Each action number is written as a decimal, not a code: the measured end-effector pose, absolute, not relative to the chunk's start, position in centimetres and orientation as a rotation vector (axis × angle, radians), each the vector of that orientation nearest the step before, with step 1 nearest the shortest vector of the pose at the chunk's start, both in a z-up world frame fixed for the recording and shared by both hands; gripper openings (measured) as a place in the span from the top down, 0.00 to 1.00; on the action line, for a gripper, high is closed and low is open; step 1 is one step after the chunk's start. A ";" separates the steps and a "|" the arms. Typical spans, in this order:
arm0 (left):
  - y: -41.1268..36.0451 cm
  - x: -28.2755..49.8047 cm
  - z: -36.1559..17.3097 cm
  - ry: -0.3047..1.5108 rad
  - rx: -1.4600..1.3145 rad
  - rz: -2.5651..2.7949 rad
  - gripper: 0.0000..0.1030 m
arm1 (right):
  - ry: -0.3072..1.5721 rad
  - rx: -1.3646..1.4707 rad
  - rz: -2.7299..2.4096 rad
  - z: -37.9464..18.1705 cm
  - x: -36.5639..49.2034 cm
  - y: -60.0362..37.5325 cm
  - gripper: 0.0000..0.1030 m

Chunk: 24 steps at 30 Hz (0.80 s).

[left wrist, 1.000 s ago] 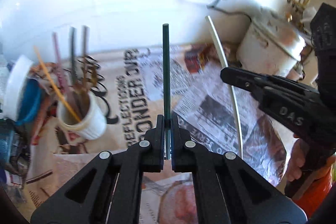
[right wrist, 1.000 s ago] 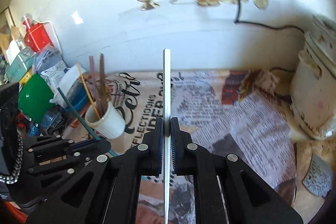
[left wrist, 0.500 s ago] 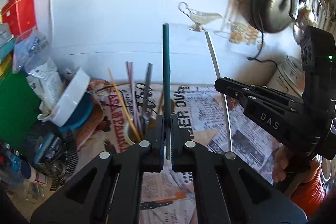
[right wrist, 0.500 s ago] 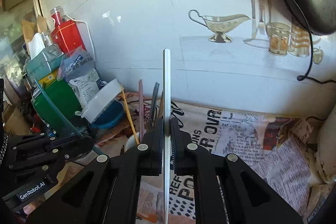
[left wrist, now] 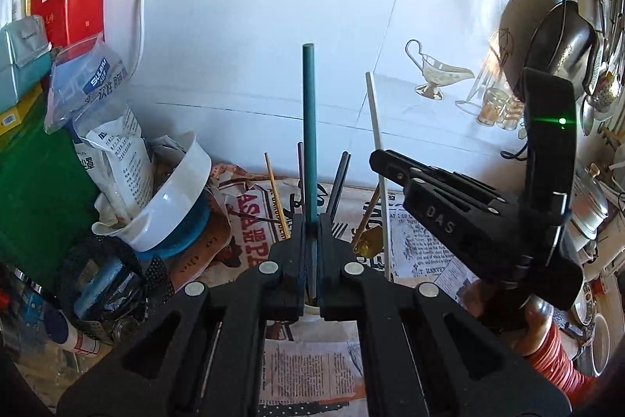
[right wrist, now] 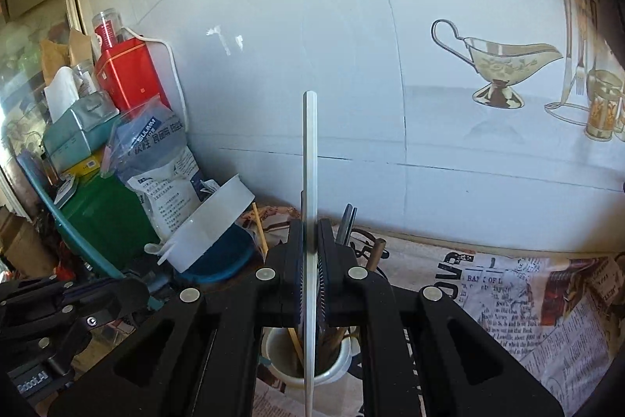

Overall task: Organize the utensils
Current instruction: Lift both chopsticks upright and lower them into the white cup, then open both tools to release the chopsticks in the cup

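Since each tool was clamped on its own stick above the cup, the sticks were best let down slowly and straight, one at a time, so that they would not bump each other or the sticks already inside. The left gripper (left wrist: pixel 310 233) was closed tight on a dark green stick (left wrist: pixel 308 127), which was held upright, and the right gripper (right wrist: pixel 311 241) was closed tight on a white stick (right wrist: pixel 309 182), which was also held upright. The white cup (right wrist: pixel 312 370) was seen just under the right gripper, on a sheet of newspaper (right wrist: pixel 527 299) near the tiled wall (right wrist: pixel 312 26). The lower end of the white stick was seen in front of the cup's mouth, but whether it was truly inside could not be told, because the view was bent and partly blocked. Thin sticks, some yellow and some dark, were already stood in the cup and leaned out in different ways. The cup looked small and light, so a hard push could have tipped it. The white stick was flat and pale, and the green one was round and thin.
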<state>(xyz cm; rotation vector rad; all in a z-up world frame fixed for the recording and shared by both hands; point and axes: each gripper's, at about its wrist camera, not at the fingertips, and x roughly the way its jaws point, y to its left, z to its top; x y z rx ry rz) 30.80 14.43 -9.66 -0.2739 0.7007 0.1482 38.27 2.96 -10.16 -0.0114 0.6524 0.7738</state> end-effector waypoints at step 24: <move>16.0 35.4 -18.0 0.878 -0.373 0.133 0.97 | 0.667 -0.091 0.713 -15.8 37.3 4.3 0.94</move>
